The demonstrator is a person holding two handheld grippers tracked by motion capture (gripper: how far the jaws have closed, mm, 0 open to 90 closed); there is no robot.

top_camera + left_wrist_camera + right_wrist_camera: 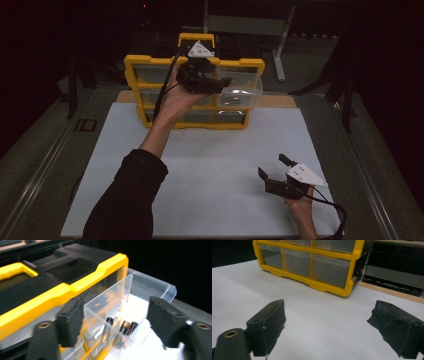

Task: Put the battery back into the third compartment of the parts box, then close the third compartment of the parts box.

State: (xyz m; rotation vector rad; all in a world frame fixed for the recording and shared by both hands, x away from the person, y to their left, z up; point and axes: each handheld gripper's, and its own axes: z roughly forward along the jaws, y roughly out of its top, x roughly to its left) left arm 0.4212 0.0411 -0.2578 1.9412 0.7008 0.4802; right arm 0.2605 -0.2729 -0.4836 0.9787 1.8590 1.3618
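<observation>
Straddling the pulled-out clear drawer [130, 305], my left gripper [112, 320] has its jaws spread, one on each side of the drawer's near side wall, not yet closed on anything.

Item: clear drawer, top row, right end of the yellow parts cabinet [150, 65]. It sits directly under and ahead of my left gripper [210, 80], drawn well out of its slot toward me, its back end seemingly in the frame.

Contents: several small dark cylinders [126, 327], lying on the drawer floor just ahead of my left jaws and below them. Whether they are batteries or capacitors I cannot tell.

Orientation: the drawer's long axis runs from the cabinet face out toward my side of the table; its front lip points away from the cabinet, its open top faces up.

Progress, as I judge it: drawer opened; nothing lifted out. Either picking a cylinder or closing the drawer is left.

Item: right gripper [275, 172]. Jaws wide apart, holding nothing, resting low over the white sheet [210, 165], well apart from the cabinet [312, 265], which stands far ahead of it.
</observation>
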